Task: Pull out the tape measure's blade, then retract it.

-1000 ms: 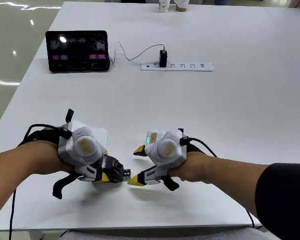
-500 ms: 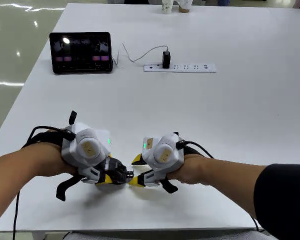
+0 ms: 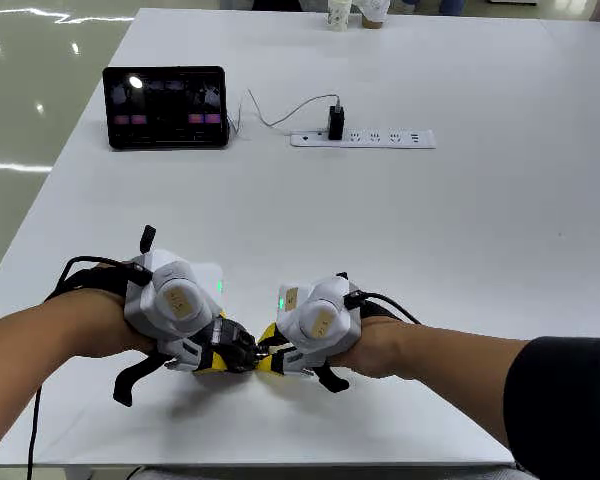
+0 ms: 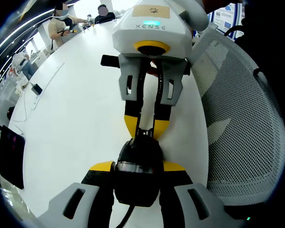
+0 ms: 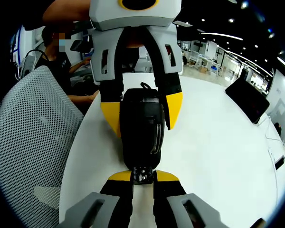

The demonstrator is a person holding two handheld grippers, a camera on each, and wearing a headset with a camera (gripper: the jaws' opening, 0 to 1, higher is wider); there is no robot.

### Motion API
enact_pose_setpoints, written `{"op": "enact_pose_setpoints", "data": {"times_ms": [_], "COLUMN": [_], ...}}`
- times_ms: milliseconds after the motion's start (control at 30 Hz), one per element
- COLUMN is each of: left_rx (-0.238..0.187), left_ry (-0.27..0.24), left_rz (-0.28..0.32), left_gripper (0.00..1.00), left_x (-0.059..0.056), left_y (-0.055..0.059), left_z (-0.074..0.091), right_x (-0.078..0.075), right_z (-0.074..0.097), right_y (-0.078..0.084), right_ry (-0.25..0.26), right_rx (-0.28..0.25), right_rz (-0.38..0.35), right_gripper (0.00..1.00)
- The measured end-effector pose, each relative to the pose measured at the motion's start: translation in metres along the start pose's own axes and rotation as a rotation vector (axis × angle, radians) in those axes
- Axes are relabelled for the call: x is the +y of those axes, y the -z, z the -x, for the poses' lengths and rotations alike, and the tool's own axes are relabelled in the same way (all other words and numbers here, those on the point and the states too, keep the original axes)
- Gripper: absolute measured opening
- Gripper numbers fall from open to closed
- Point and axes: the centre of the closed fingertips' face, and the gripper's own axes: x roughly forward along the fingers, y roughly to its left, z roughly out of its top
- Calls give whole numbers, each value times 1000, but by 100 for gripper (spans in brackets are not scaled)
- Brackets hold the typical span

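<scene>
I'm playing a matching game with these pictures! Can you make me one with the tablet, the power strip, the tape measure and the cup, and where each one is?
Things:
1 tablet
2 power strip
3 tape measure
4 cup

Places:
A between the jaws of the left gripper
B at the far edge of the table
C on the left side, screen lit
D near the middle, with a black plug in it

Pairs: 1-C, 2-D, 3-A, 4-B
</scene>
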Motion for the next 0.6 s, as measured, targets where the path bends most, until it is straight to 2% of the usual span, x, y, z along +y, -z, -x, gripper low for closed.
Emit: {"op": "enact_pose_setpoints", "data": {"times_ms": [133,600], "left_rx": [-1,-1], "left_ry": [1,2], "left_rz": [0,-1], "left_gripper": [31,30], "left_x": [0,0], "left_y": [0,0], "left_z": [0,0], "right_x": [1,0], "right_z": [0,0], "right_y": [1,4], "right_ry": [-27,-35], "right_rx": [2,18], "right_rz": [16,-14], "right_gripper": [11,10]}}
